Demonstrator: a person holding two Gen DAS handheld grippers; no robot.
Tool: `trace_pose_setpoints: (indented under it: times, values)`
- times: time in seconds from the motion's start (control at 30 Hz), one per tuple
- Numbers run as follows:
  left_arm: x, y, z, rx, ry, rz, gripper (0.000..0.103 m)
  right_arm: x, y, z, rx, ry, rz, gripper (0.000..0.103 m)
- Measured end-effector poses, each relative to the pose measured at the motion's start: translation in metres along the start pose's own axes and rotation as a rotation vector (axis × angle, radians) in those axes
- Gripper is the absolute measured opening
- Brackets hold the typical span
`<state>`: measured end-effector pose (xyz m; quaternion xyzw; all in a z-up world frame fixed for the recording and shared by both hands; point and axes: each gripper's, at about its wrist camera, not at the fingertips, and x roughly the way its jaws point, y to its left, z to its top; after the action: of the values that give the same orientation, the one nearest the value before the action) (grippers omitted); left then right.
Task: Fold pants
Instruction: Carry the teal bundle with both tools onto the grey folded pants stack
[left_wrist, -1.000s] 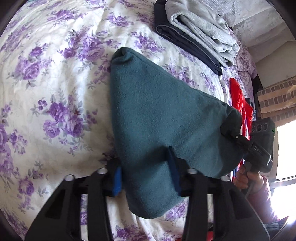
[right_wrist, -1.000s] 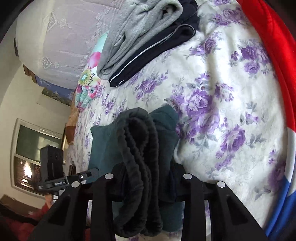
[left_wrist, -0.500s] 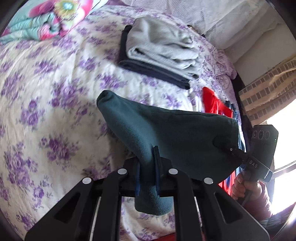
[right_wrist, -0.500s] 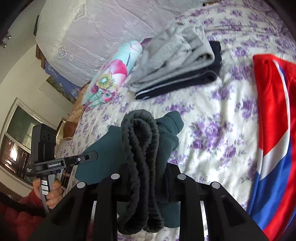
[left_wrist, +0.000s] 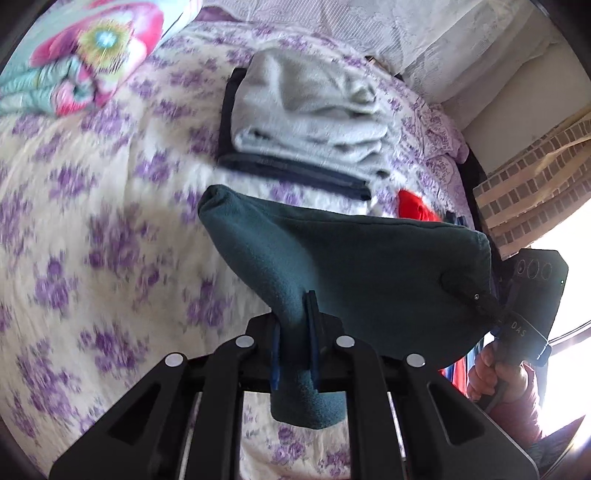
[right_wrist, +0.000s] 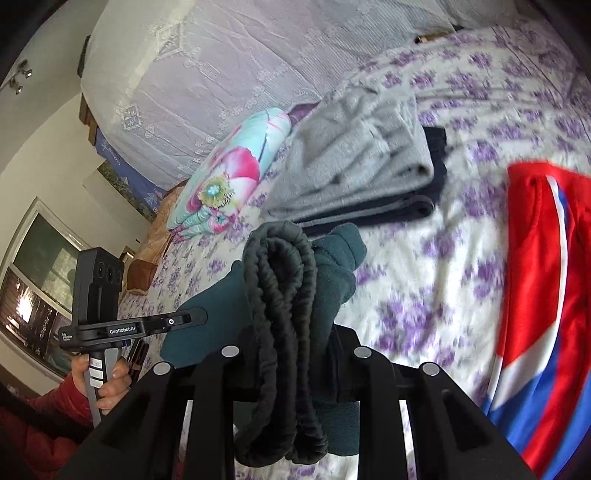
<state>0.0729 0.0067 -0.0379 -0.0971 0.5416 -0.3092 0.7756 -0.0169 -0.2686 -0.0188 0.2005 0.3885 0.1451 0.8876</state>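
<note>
Purple-flowered bedspread (left_wrist: 92, 229) fills the room below you, with folded grey clothes (left_wrist: 310, 114) and a red garment (right_wrist: 543, 258) beyond. Your teal pants (left_wrist: 354, 266) hang above it, the left gripper (left_wrist: 293, 354) clamped on one end and the right gripper (right_wrist: 295, 354) clamped on the bunched waistband.

The left claw (left_wrist: 293, 354) was closed on the pants (left_wrist: 354, 273); the right claw (right_wrist: 291, 363) was also closed on them.
</note>
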Motion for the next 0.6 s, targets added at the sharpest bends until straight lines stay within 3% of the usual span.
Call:
trace_pose_setpoints:
  times: [0.17,0.3,0.4,0.43,0.5,0.53,0.57,0.6]
  values:
    - [-0.019,-0.019,0.075,0.073,-0.106,0.005,0.010,-0.003,0.012,0.072,-0.084,-0.112,0.043,0.025]
    - [-0.025,-0.036,0.147,0.141,-0.186,0.029,0.010,0.003,0.014,0.143,-0.159,-0.214,0.029,0.025]
    - [-0.012,-0.046,0.195,0.180,-0.219,0.078,0.011,0.026,-0.009,0.183,-0.131,-0.220,0.005,0.025]
    - [-0.005,-0.045,0.202,0.175,-0.212,0.088,0.011,0.038,-0.023,0.191,-0.099,-0.195,-0.009,0.025]
    - [0.026,-0.032,0.216,0.134,-0.156,0.129,0.022,0.071,-0.061,0.193,-0.008,-0.109,-0.082,0.039]
    - [0.043,-0.022,0.217,0.103,-0.120,0.159,0.035,0.084,-0.077,0.188,0.024,-0.075,-0.145,0.044]
    - [0.055,-0.014,0.214,0.078,-0.099,0.183,0.036,0.090,-0.089,0.181,0.047,-0.065,-0.210,0.046]
    - [0.067,-0.004,0.208,0.050,-0.074,0.203,0.036,0.085,-0.100,0.171,0.080,-0.090,-0.206,0.051]
